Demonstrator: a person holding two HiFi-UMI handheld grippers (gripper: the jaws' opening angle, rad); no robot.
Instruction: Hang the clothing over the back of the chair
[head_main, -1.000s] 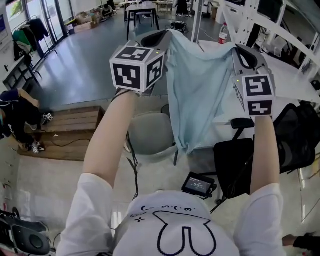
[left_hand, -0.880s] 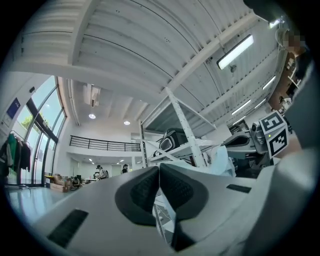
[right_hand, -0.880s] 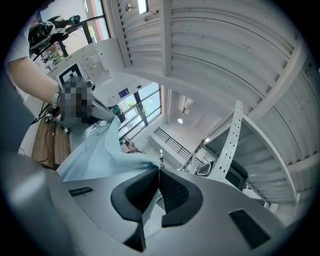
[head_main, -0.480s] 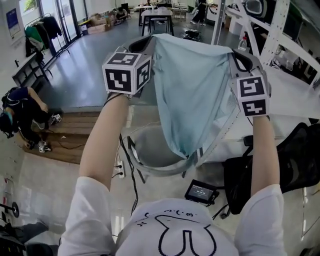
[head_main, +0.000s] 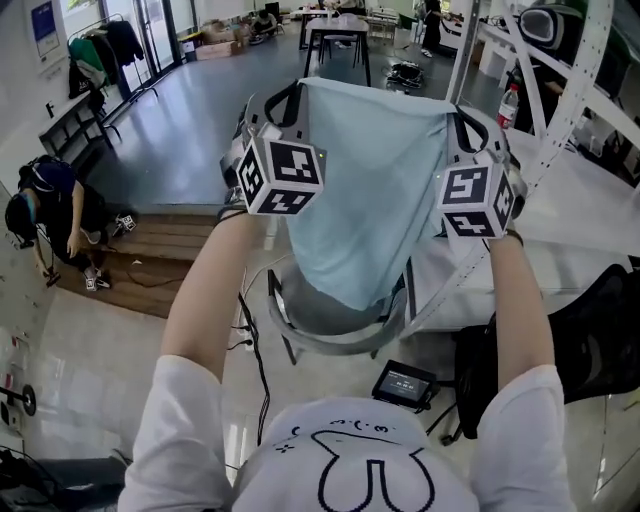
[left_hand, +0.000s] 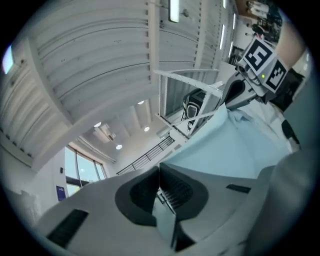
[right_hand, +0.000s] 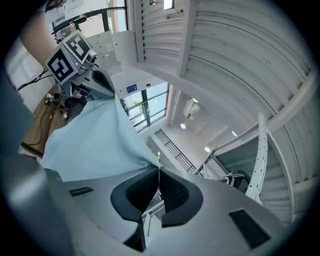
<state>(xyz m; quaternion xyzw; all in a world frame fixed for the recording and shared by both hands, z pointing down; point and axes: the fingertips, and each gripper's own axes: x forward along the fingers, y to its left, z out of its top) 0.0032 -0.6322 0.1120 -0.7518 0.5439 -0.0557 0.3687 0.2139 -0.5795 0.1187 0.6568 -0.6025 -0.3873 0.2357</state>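
Held aloft: my left gripper and right gripper stretch a pale blue fabric garment by its upper edge above a grey chair with a curved back. Both pairs of fingers are pinched tight on a corner of the cloth. The garment hangs in the air between them, its lower hem reaching down to the chair's back; whether it touches the chair I cannot tell. The risk, as I judge it, lies in the lowering. If I let go with the hem all on the near side, the whole piece could slide off onto the floor beside the small black device with a screen. An uneven drop, one corner lower than the other, could leave it lopsided and prone to slipping. The thin cloth could also work out of either pinch early, since each grip takes only a small fold.
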